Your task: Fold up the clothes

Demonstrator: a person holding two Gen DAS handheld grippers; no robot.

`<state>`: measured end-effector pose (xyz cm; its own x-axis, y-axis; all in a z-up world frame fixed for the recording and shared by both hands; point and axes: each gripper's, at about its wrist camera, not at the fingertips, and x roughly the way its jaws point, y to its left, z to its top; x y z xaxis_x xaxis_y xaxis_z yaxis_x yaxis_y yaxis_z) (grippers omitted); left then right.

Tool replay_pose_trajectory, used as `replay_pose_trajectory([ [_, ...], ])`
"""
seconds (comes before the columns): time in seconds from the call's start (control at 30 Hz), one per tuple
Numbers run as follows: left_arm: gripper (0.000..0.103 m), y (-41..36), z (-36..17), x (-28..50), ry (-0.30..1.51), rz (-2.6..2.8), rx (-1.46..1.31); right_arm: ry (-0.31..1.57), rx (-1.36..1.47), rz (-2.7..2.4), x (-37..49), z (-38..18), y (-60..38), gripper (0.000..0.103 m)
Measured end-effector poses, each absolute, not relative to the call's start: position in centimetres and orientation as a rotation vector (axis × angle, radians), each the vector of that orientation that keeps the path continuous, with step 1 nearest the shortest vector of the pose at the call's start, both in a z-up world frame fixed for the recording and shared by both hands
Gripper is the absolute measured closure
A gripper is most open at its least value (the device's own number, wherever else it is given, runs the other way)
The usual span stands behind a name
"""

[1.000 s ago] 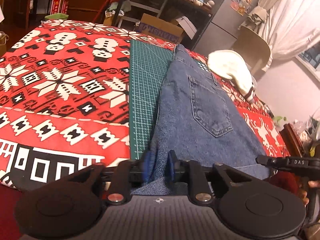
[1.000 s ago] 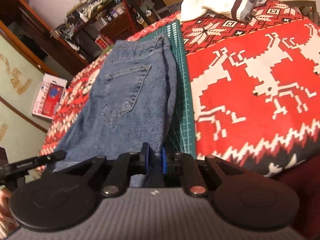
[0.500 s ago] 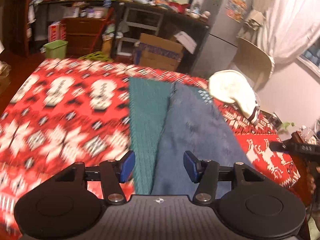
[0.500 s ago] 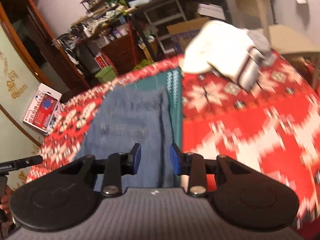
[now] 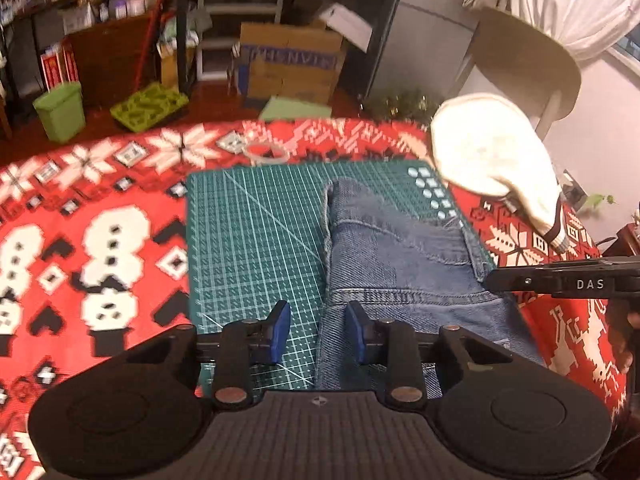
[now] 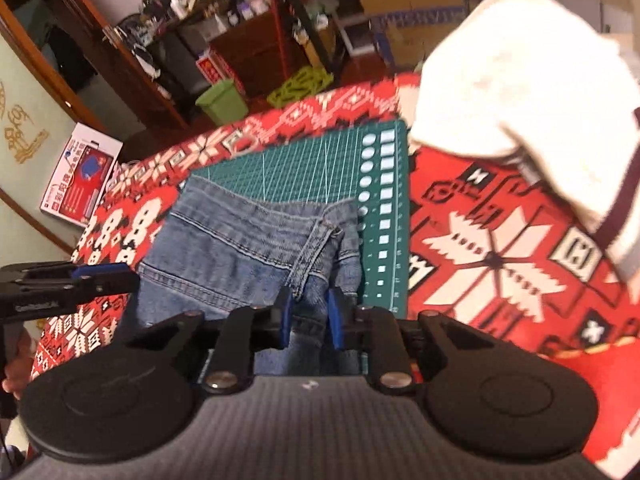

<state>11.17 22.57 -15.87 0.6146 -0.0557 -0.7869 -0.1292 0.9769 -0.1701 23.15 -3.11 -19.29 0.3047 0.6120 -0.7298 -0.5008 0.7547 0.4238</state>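
Left tongs were just closing, blue pads still apart over the jeans' left edge, nothing pinched. Right tongs, also closing, straddle denim by the belt loop; contact can't be told. Jeans lie folded on the green mat, white garment at 1 o'clock.

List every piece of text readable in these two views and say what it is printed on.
"DAS": on the black arm of the right gripper, seen from the left wrist.
Mirrored blue lettering on the brown cardboard box: not legible.
Print on the white and red carton: too small.
Gold wall characters: not legible.
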Motion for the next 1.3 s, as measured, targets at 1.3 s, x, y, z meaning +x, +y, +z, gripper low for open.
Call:
replay_pose_trajectory([
  [1.3, 0.052, 21.2, -14.5, 7.2, 0.851, -0.008, -0.251, 0.891, 0.089, 0.647, 20.8, -16.1, -4.5, 0.066],
])
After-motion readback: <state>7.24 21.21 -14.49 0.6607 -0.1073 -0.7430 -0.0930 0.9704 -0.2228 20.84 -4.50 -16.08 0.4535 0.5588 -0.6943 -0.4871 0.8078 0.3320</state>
